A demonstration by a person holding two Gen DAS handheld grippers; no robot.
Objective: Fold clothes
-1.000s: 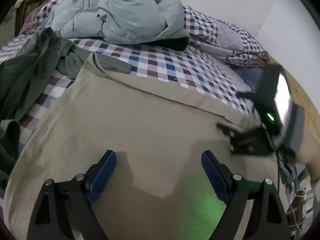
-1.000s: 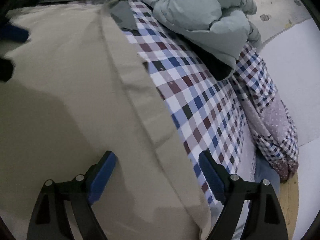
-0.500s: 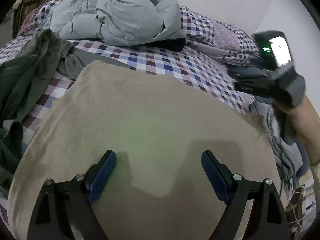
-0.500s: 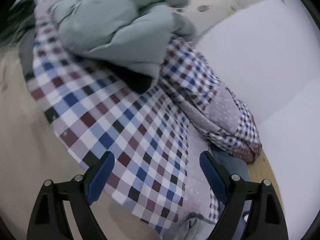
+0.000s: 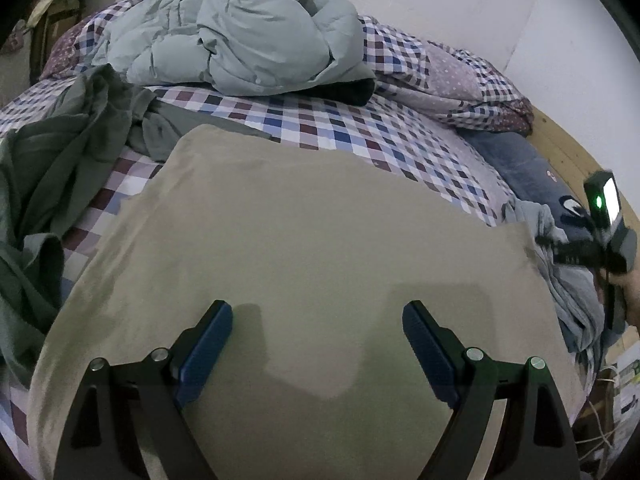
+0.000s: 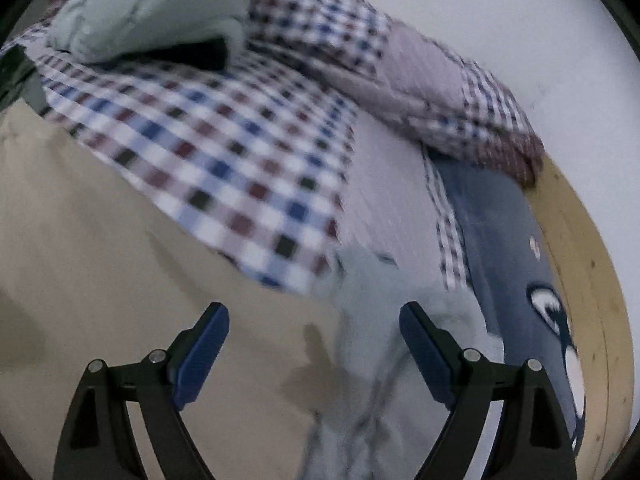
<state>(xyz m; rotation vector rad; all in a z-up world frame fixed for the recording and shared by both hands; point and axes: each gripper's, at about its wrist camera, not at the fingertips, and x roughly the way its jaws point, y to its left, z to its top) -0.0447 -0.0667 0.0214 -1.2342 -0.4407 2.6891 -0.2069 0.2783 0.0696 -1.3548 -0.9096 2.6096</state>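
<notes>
A beige garment point(image 5: 304, 240) lies flat and smooth on the checked bed, filling the middle of the left wrist view. My left gripper point(image 5: 318, 320) hovers over its near part, open, with nothing between its blue pads. In the right wrist view my right gripper point(image 6: 314, 320) is open and empty above the beige garment's right edge point(image 6: 120, 280), where a crumpled pale blue-grey garment point(image 6: 372, 320) lies. From the left wrist view I see the right gripper's body point(image 5: 604, 232) at the far right, held by a hand.
A dark green garment point(image 5: 52, 168) is heaped at the left. A pale green duvet point(image 5: 240, 40) and a checked pillow point(image 5: 460, 80) lie at the back. A navy cushion point(image 6: 516, 248) sits by the wooden bed edge point(image 6: 584, 260) and the white wall.
The beige garment's far flap, with its seam showing a second ago, now lies smooth. My right gripper let go, swung right and rolled, and now sits over the garment's right edge. My left gripper stayed put.
</notes>
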